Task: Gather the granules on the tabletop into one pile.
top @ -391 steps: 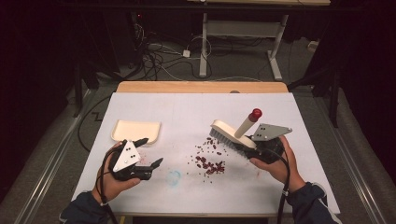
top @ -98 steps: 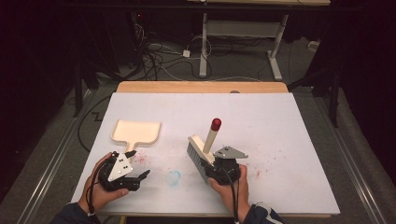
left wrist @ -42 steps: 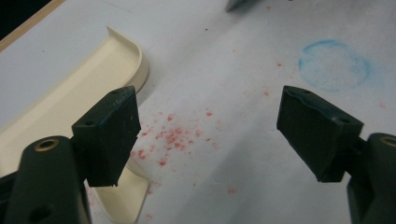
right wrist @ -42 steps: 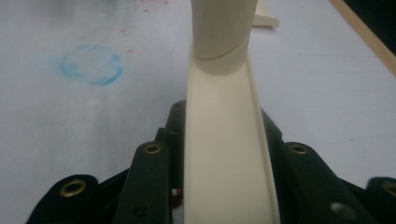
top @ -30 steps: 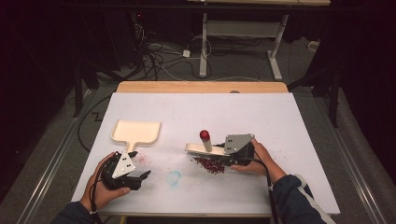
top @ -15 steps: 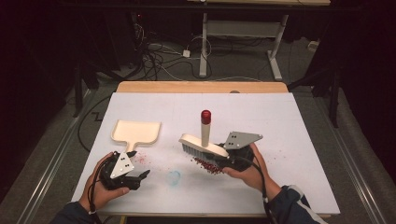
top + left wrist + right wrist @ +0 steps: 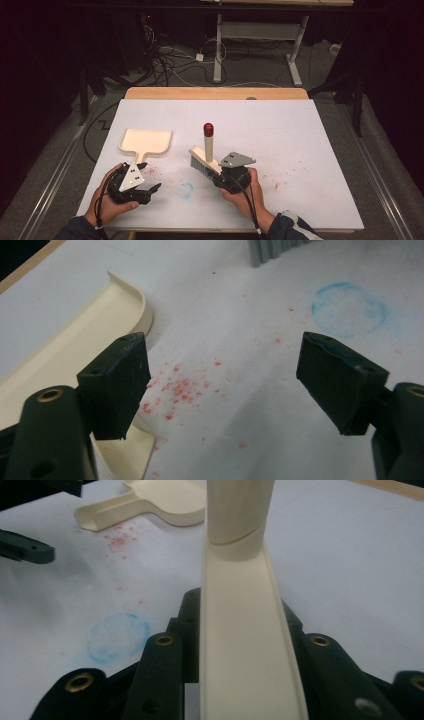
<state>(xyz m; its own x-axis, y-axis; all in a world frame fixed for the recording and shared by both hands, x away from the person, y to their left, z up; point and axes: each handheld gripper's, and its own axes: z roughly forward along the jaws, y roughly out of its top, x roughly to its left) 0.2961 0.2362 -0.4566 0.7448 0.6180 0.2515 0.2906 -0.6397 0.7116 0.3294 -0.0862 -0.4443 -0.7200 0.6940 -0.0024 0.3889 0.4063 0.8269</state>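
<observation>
White table (image 7: 300,125), dustpan (image 7: 146,141), red crumbs (image 7: 177,390)

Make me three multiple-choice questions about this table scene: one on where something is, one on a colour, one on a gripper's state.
1. Where does the dustpan lie?
A. ahead of the left gripper
B. beside the right gripper
C. off the table

2. What colour is the brush handle's tip?
A. blue
B. red
C. green

3. How is the right gripper?
A. open, empty
B. shut on the dustpan
C. shut on the brush

Answers: 1 A, the pan sits just beyond the left jaws; 2 B, the cap is dark red; 3 C, both jaws clamp the cream brush back.
</observation>
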